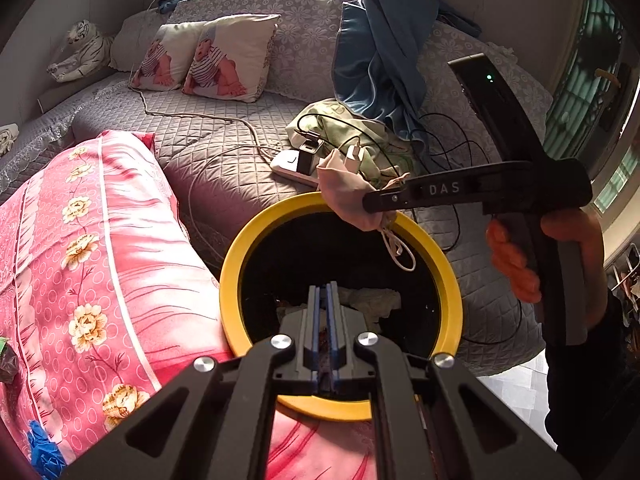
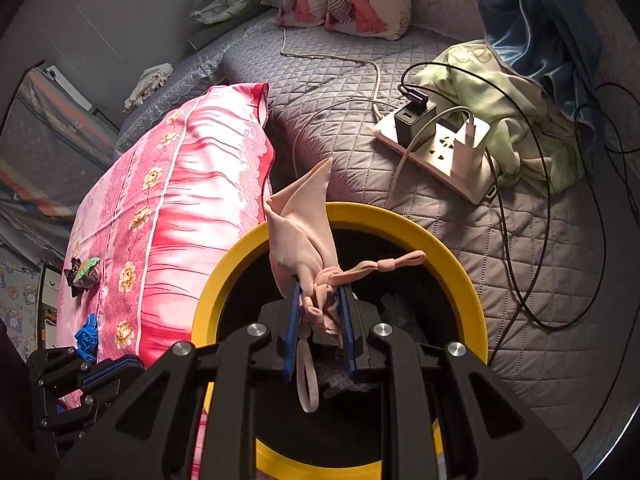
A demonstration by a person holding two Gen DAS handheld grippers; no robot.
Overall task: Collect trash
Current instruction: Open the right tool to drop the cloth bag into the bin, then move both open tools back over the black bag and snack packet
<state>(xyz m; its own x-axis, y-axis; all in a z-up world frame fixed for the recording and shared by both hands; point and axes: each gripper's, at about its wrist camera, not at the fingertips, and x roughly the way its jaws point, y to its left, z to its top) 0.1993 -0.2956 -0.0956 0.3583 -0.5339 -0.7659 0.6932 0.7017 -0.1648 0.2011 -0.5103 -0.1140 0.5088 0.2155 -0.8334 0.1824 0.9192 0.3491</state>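
A black bin with a yellow rim point(image 1: 234, 264) point(image 2: 452, 256) rests against a pink floral pillow point(image 1: 100, 248) point(image 2: 168, 216) on the bed. White crumpled paper point(image 1: 376, 300) lies inside it. My right gripper point(image 2: 320, 292) point(image 1: 370, 202) is shut on a beige face mask point(image 2: 300, 224) point(image 1: 348, 196). It holds the mask over the bin's far rim, with an ear loop dangling. My left gripper point(image 1: 328, 286) point(image 2: 128, 364) is shut above the bin's mouth, with only a thin dark sliver between its pads. A dark wrapper point(image 2: 84, 276) and a blue crumpled glove point(image 2: 86, 338) lie on the pillow.
A white power strip point(image 2: 440, 148) with chargers and black cables point(image 2: 536, 184) lies on the grey quilt beside a green cloth point(image 2: 516, 120). Two printed cushions point(image 1: 216, 60), a toy tiger point(image 1: 80, 50) and a blue curtain point(image 1: 384, 40) stand further back. A person's hand point(image 1: 516, 264) holds the right gripper.
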